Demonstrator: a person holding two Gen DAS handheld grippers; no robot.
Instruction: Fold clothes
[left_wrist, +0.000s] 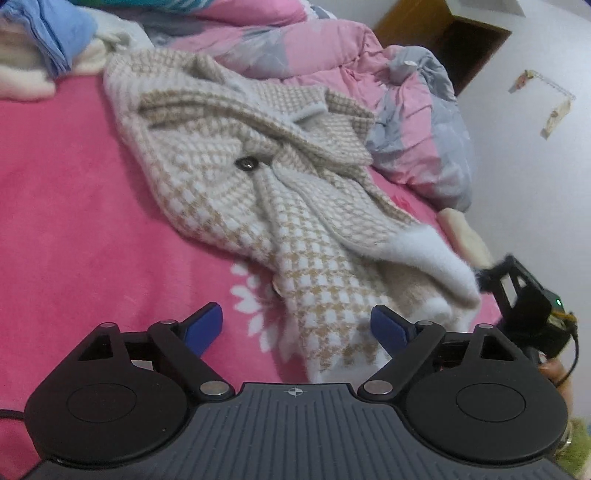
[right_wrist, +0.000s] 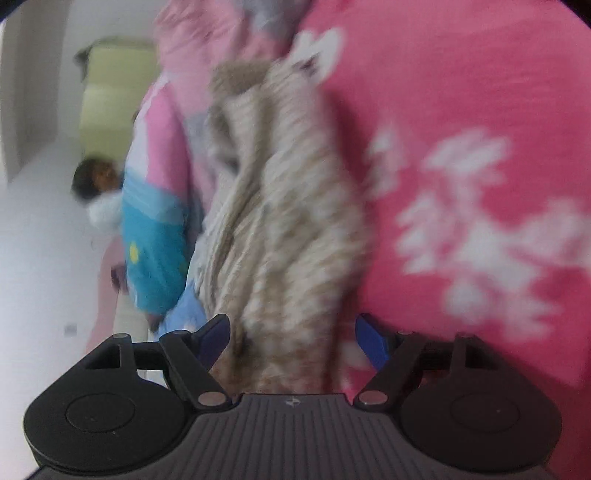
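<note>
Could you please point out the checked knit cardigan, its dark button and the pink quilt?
checked knit cardigan (left_wrist: 229, 184): left wrist view, on its front panel.
dark button (left_wrist: 244, 164): left wrist view, on the button's face.
pink quilt (left_wrist: 321, 48): left wrist view, on a pink patch.

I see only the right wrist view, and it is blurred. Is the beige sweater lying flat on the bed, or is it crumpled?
Observer: Crumpled. The left wrist view shows the sweater bunched in folds on the pink sheet.
Operator: Is any button visible?
Observer: Yes, one dark button shows near the middle.
Operator: And the left gripper?
Observer: The left gripper is open. The sweater's lower edge lies between its fingers, not clamped.
</note>
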